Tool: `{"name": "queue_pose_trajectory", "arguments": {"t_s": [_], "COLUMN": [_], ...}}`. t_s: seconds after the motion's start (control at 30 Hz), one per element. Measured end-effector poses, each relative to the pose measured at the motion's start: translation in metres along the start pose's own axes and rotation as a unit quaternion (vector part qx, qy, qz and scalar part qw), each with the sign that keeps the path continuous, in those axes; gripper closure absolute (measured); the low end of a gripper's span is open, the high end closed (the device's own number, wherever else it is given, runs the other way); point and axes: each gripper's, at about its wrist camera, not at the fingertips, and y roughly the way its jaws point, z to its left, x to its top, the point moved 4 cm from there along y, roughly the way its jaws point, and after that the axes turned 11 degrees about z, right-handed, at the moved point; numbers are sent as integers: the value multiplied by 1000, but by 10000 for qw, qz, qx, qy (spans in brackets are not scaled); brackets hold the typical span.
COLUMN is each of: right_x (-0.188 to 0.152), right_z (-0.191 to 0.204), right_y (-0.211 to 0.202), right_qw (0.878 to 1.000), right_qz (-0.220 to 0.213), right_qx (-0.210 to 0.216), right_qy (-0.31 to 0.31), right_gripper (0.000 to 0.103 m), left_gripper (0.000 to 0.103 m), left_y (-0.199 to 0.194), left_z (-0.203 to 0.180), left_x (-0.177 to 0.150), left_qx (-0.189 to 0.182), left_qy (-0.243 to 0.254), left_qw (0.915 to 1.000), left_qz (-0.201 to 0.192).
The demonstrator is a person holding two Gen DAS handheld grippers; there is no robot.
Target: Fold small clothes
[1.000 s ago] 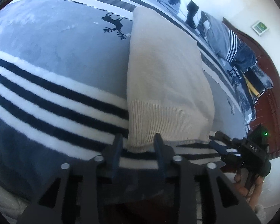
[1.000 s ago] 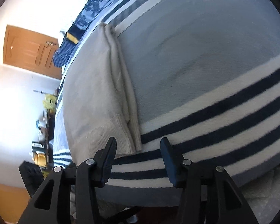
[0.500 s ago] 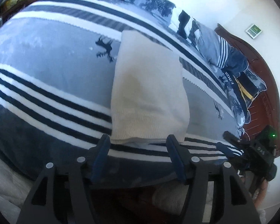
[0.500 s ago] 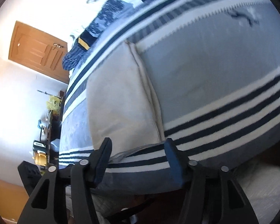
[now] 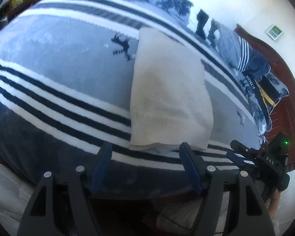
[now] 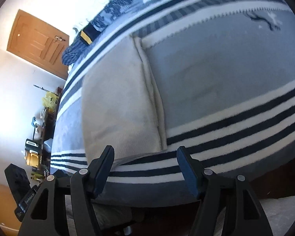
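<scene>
A cream knit sweater (image 5: 167, 90), folded into a long strip, lies flat on the grey blanket (image 5: 59, 68) with black and white stripes. Its ribbed hem faces me. My left gripper (image 5: 145, 148) hovers above the hem's near edge, its jaws opening with nothing between them. The right gripper (image 5: 234, 150) shows at the lower right of the left wrist view. In the right wrist view the sweater (image 6: 118, 102) shows its layered side edge on the blanket (image 6: 216, 78). My right gripper (image 6: 145, 150) hangs over the sweater's near right corner, its jaws opening and empty.
Patterned pillows (image 5: 245, 59) and a dark wooden headboard (image 5: 281, 98) lie beyond the sweater. A wooden door (image 6: 37, 41) and a cluttered shelf (image 6: 35, 151) stand left of the bed. A hand (image 5: 273, 198) holds the right gripper.
Both grippers have opened wider and risen away from the sweater's hem, so more of the bed shows. The sweater stays folded where it lay.
</scene>
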Motion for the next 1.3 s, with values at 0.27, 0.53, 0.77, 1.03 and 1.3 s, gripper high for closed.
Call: {"name": "queue_pose_trajectory", "arguments": {"t_s": [0.27, 0.53, 0.77, 1.03, 1.3], "right_x": [5, -16, -7, 11, 31], "right_z": [2, 16, -10, -21, -20], "right_y": [-14, -36, -10, 35, 70], "right_qw": [9988, 9996, 9998, 9985, 9967], "right_qz": [-27, -12, 196, 488, 794], "right_qx": [428, 131, 61, 212, 83], "right_qy": [242, -237, -13, 87, 177], "right_gripper": [32, 32, 32, 32, 34], "left_gripper": [33, 33, 33, 33, 33], "left_y": [2, -7, 11, 44, 64], "left_z": [-11, -19, 0, 21, 30], "left_x": [-2, -8, -5, 19, 39], "left_qx": [17, -42, -86, -350, -718], "left_qy": [176, 261, 85, -209, -333], "left_qw": [9998, 9996, 9998, 9989, 9959], "left_qz": [-8, -66, 160, 236, 445]}}
